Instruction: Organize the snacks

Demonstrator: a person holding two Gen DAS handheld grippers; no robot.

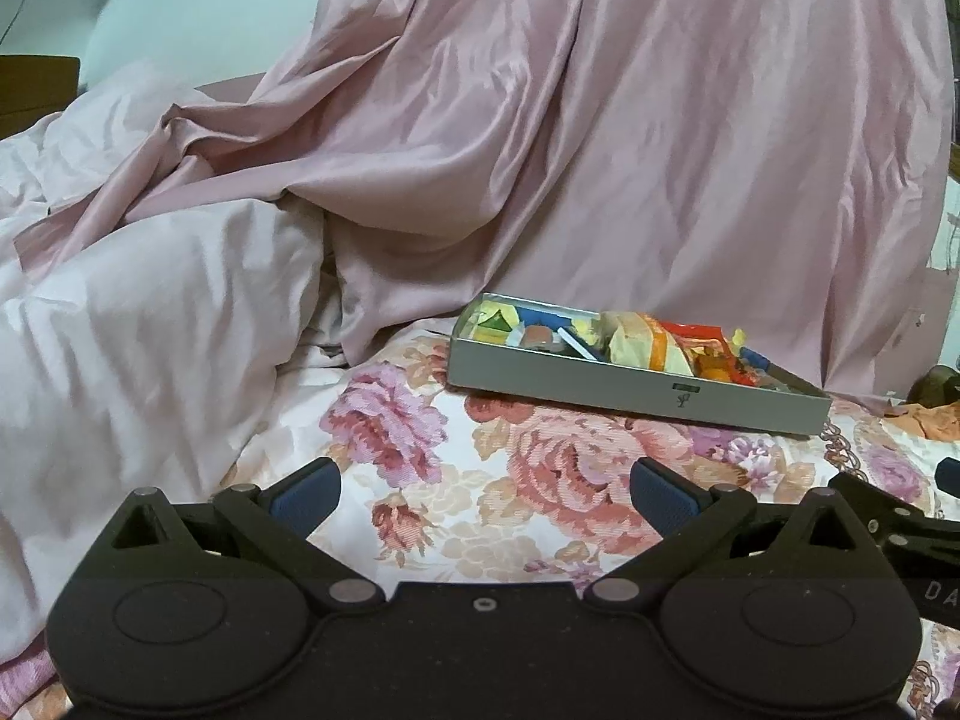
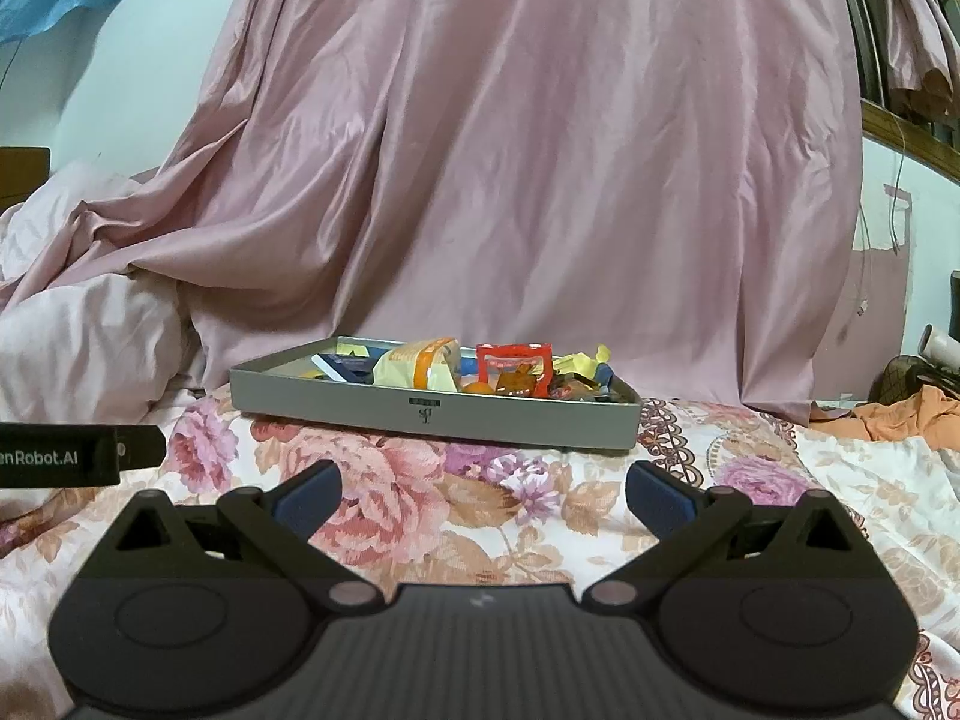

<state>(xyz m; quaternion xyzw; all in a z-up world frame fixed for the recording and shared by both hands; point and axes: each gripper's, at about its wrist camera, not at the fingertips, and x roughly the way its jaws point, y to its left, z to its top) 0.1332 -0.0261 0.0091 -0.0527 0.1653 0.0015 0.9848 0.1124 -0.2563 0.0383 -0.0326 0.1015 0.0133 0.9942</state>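
Both the left gripper (image 1: 485,495) and right gripper (image 2: 483,495) stood wide, empty, short of the snack-filled grey tray (image 2: 360,405) on the bed (image 2: 420,516).

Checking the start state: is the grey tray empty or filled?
Filled: the grey tray holds snack packets heaped above its rim, no lid on it.

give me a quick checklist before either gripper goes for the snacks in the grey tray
1. Left gripper open and empty: ok.
2. Right gripper open and empty: ok.
3. Grey tray in view ahead of both grippers: ok.
4. Path over the floral bedsheet to the tray free of objects: ok.
5. Red packet on top and reachable: ok, it stands above the rim.
6. Tray sitting level and firm on soft bedding: cannot tell.
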